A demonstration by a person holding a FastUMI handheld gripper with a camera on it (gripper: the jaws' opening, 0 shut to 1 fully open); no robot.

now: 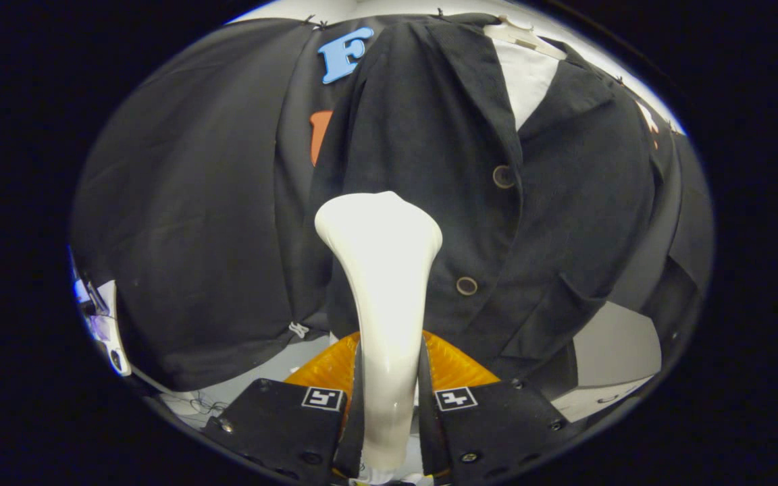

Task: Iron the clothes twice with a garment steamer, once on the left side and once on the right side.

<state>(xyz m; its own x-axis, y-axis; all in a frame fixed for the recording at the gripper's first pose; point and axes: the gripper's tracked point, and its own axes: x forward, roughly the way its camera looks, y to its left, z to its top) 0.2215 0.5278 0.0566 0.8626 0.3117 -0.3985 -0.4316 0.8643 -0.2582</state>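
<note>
Steamer (381, 283) stood upright between the gripper (389, 398) fingers, both clamped on its slim neck, head just in front of the hanging jacket (429, 169). Looked rigid, glossy, prob. slippery and top-heavy; narrow neck seemed the best hold. Jacket looked soft, limp.

glossy plastic steamer (381, 270), matt cloth jacket (429, 135)

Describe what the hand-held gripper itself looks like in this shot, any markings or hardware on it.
The hand-held gripper shows as two flat, angular finger blocks side by side. Each carries a small square white tag with a black blocky pattern near its inner top corner, and round screw heads dot the plates. Ribbed orange parts fan out just behind the blocks. I see no cables on it and no sleeve.
</note>
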